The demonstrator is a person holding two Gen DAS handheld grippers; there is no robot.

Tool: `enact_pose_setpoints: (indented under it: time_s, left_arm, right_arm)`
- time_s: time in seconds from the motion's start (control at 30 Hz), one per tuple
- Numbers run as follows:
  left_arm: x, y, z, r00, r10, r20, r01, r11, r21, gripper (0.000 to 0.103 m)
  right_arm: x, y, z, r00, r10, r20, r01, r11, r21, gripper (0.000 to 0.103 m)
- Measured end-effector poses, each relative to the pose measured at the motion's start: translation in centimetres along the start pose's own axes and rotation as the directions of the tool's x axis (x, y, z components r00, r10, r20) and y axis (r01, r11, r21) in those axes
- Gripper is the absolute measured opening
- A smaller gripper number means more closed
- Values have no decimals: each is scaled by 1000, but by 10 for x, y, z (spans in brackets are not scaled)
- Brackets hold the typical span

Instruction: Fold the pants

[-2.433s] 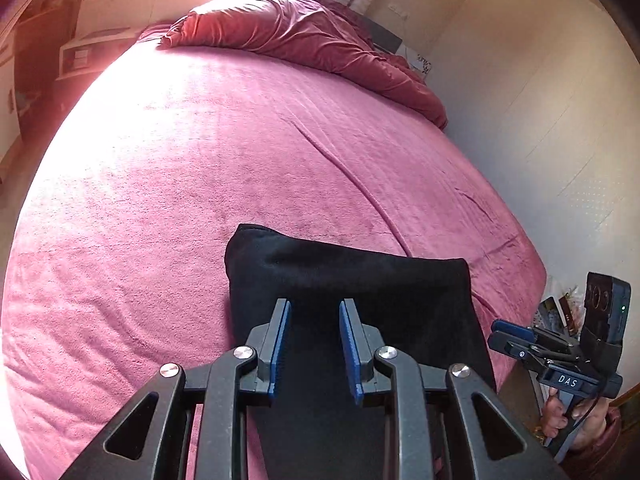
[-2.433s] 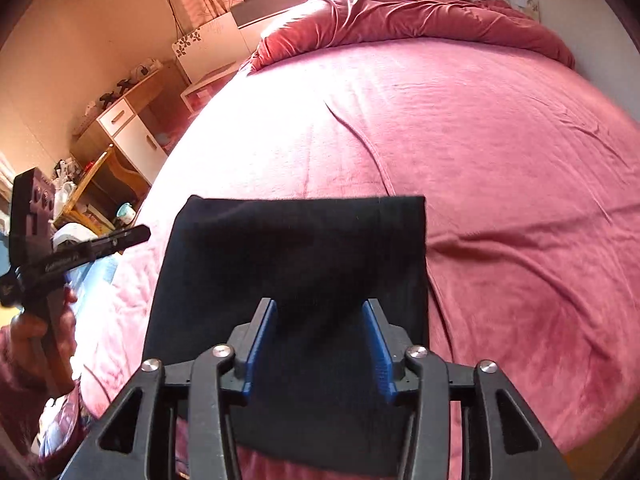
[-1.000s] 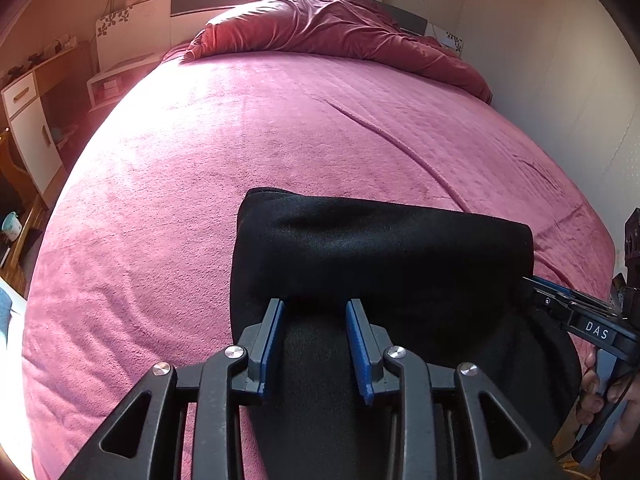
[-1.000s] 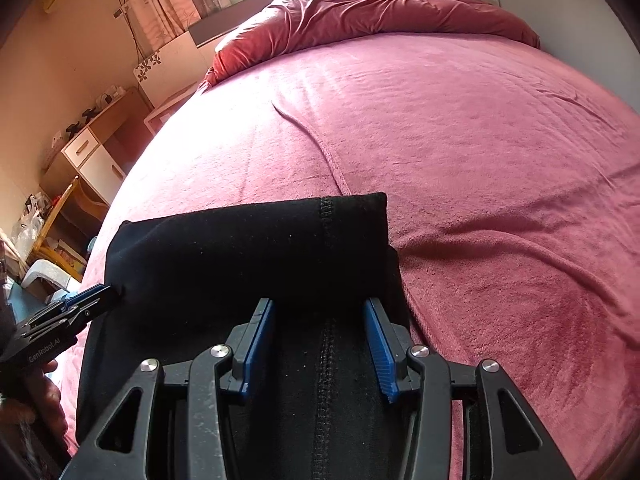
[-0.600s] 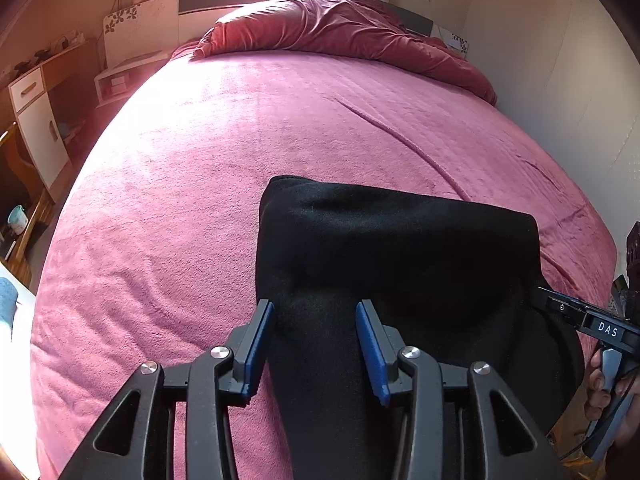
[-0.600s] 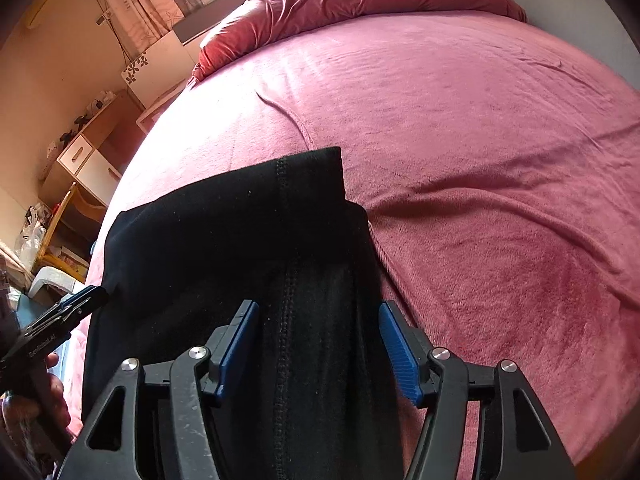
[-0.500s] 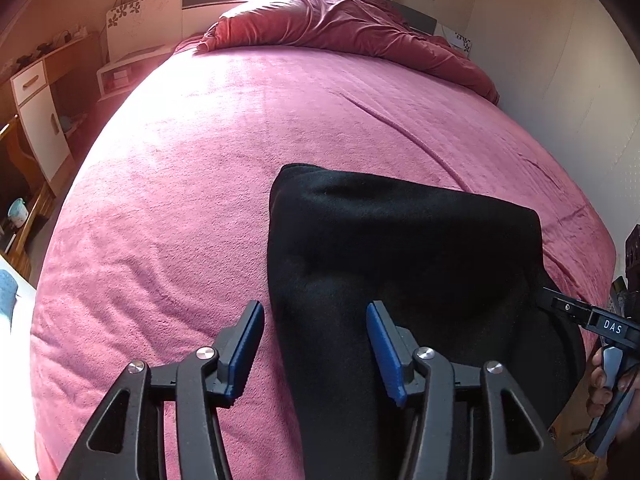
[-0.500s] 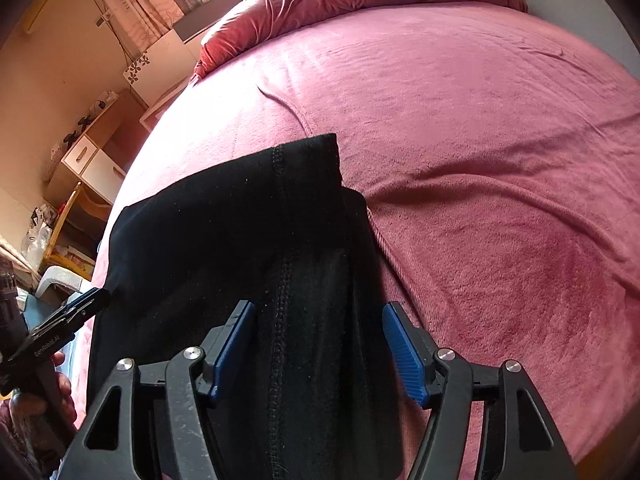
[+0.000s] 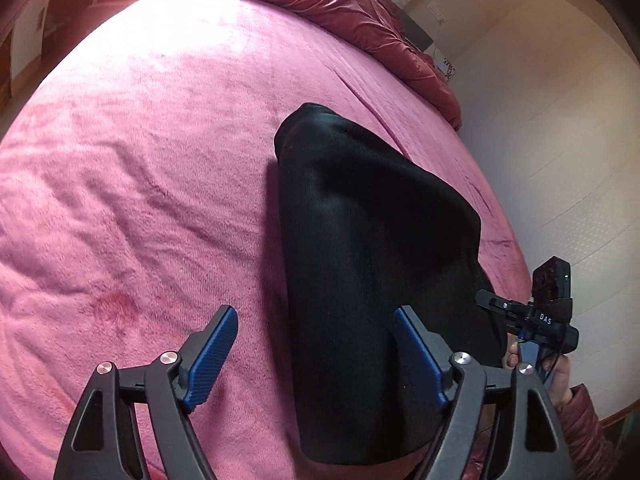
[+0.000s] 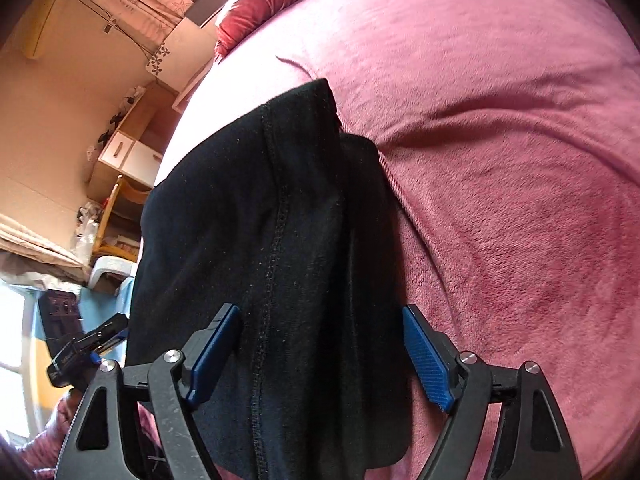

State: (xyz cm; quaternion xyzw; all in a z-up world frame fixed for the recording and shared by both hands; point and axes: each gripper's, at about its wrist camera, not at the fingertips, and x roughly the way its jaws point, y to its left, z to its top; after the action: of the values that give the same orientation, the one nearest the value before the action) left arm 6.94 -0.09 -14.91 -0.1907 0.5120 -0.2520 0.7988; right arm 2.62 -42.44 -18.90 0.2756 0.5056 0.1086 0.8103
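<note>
The black pants lie folded in layers on the pink bed near its front edge; they also show in the right wrist view, with a stitched seam running down the top layer. My left gripper is open, its jaws wide apart over the pants' left edge, holding nothing. My right gripper is open, its jaws spread across the pants' right part, holding nothing. The right gripper also shows in the left wrist view, beside the pants' right edge. The left gripper also shows in the right wrist view, at the lower left.
The pink bedspread covers the bed. A crumpled red duvet lies at the head. A white wall runs along the bed's right side. A wooden desk with a white drawer unit stands left of the bed.
Both grippers were shut on the pants' edge, carried it forward over the lower layer, then opened wide and let go. Both have pulled back and tilted outward.
</note>
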Motion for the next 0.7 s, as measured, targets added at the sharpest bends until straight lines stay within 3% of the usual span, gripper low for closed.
enact_pose_setpoints:
  time_s: [0.17,0.27,0.47,0.53,0.7]
  left_arm:
    - [4,10,-2,998,-62,-33,60,996,-58,89]
    - [13,7,3,995,-77,-59,74,996,-57,88]
    - [35,10,5,986,-117,-120,99,984,-147,81]
    - [42,6,6,982,-141,-127,119,979,-167,71]
    - [40,-2,7,976,-176,-124,160,979,-129,47]
  right_arm:
    - [8,-11,4,997,77,-24,-76,997,16,82]
    - [16,-14,4,993,116,-36,-115,993,25,83]
    - [29,-8,3,990,126,-54,-126,992,7,83]
    - [31,-4,6,993,105,-50,-105,994,-8,79]
    - [25,22,4,998,50,-31,-53,996,-72,57]
